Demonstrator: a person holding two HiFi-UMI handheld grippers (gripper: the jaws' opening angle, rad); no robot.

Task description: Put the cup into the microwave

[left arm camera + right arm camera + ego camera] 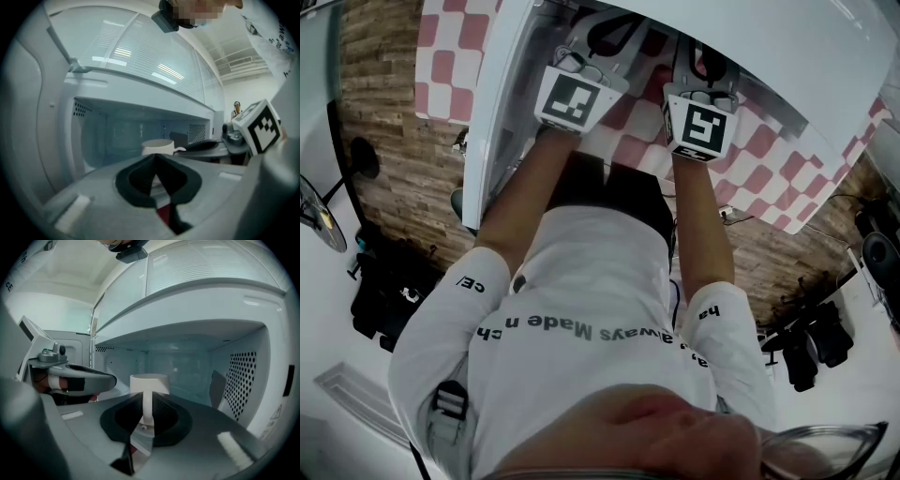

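A white cup point(149, 382) stands upright inside the open white microwave point(211, 301). Its handle points toward my right gripper point(143, 417), which is shut on that handle. The gripper body hides the cup's base. In the left gripper view the same cup point(158, 146) shows deep in the cavity, handle to the right. My left gripper point(155, 160) is shut with nothing in it, just in front of the microwave opening and left of the cup. In the head view both marker cubes point(572, 98) point(703, 124) sit at the microwave's mouth, and the jaws are hidden.
The microwave door point(28, 122) hangs open on the left. The cavity's right wall is perforated point(241, 380). The microwave stands on a red-and-white checked cloth point(769, 178). The person's arms and white shirt point(581, 319) fill the middle of the head view.
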